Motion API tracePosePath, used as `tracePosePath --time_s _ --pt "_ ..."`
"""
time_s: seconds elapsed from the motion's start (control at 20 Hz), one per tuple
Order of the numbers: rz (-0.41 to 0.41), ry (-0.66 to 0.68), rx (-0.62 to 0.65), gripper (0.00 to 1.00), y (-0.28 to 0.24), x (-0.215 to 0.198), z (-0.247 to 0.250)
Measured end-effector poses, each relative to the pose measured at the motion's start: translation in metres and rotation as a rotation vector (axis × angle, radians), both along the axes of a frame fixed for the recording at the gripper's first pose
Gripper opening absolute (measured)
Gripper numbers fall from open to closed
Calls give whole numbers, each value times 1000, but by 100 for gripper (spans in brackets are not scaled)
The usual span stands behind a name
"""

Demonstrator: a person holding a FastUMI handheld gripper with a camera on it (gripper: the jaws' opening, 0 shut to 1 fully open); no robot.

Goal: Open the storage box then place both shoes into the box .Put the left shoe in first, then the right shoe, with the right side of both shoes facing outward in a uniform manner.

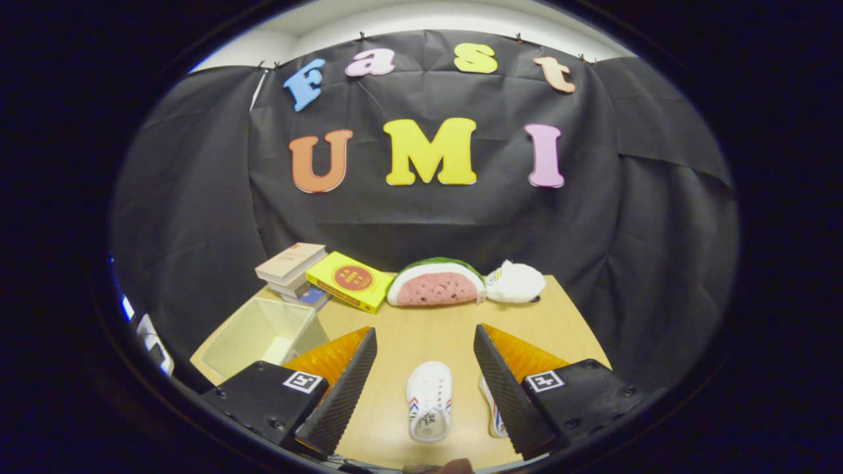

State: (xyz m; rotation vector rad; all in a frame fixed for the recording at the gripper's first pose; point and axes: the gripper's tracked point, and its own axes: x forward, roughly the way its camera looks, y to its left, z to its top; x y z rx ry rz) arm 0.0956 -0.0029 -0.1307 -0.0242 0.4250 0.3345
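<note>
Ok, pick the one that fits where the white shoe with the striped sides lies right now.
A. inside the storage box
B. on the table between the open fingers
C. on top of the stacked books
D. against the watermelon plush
B: the white shoe lies on the wooden table between the spread fingers of the gripper, with the second shoe partly hidden behind one finger, and the storage box off to the side holds no shoe.

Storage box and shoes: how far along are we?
Done: the storage box by the left finger already looks open, with nothing visible inside.
In hand: nothing. The gripper has its jaws spread wide above the table, with one white shoe lying between them and the second shoe partly hidden behind the right finger.
Left: both shoes must go in, left first, right sides facing outward.
</note>
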Motion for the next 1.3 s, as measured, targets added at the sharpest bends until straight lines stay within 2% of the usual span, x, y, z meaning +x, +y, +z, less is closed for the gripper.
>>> tracePosePath --time_s 0.25,0.6,0.8,1.05,1.3 --pt "34 121 -46 97 -26 4 -69" --pt "110 256 -120 97 -30 26 -146" --pt "126 411 -116 97 -28 34 -197" --pt "150 555 -105 96 -21 42 -232" --pt "166 635 -95 91 -14 55 -249"
